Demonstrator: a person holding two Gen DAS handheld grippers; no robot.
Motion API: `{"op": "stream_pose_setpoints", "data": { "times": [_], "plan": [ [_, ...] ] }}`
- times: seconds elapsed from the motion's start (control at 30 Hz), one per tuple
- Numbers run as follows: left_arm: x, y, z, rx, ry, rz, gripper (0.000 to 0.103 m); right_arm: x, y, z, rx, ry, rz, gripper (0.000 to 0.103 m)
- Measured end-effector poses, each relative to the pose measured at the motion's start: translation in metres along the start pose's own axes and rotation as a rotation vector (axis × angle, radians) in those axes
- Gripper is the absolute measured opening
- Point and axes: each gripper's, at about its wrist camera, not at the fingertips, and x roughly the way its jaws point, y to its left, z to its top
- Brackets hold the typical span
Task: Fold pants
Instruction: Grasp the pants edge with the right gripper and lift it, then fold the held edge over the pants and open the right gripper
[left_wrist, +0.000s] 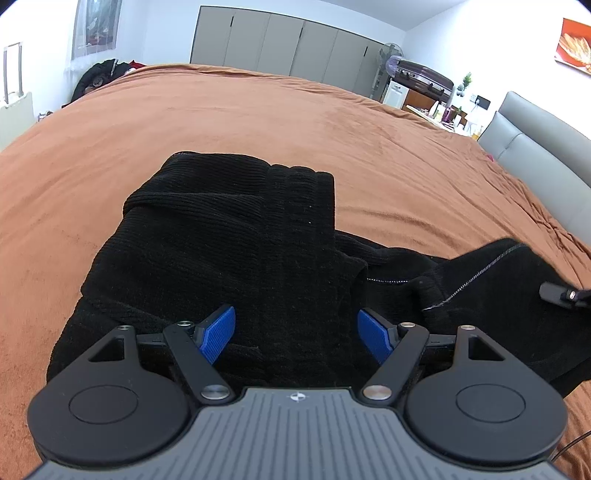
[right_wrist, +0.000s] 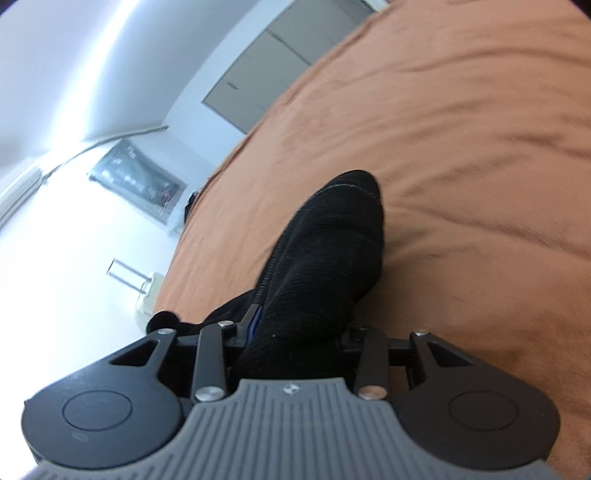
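Black ribbed pants (left_wrist: 229, 236) lie bunched on the brown bedspread (left_wrist: 258, 118), with one part stretched to the right where a seam of pale stitching shows. My left gripper (left_wrist: 296, 334) is open just above the near part of the pants, its blue pads (left_wrist: 218, 334) wide apart with nothing between them. My right gripper (right_wrist: 295, 332) is shut on a fold of the pants (right_wrist: 325, 258), which drapes over its fingers and hides them; it is tilted. Its tip (left_wrist: 565, 294) shows at the right edge of the left wrist view.
The bed is wide and covered by the brown spread (right_wrist: 461, 129). A grey headboard (left_wrist: 535, 147) stands at the right. Grey wardrobes (left_wrist: 288, 44) line the far wall. A dark garment pile (left_wrist: 98, 75) lies at the far left corner.
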Motion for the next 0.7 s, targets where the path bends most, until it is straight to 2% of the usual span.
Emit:
{"op": "stream_pose_setpoints", "data": {
  "times": [0.33, 0.53, 0.7],
  "plan": [
    [-0.006, 0.012, 0.0, -0.028, 0.0, -0.012, 0.087, 0.0, 0.081, -0.004, -0.104, -0.019, 0.093, 0.029],
    [-0.026, 0.034, -0.002, -0.045, -0.026, -0.037, 0.086, 0.024, 0.171, -0.023, -0.258, 0.012, 0.131, 0.029],
    [-0.052, 0.064, -0.005, -0.05, -0.053, -0.012, 0.086, 0.074, 0.246, -0.064, -0.431, 0.074, 0.114, 0.029]
  ]
}}
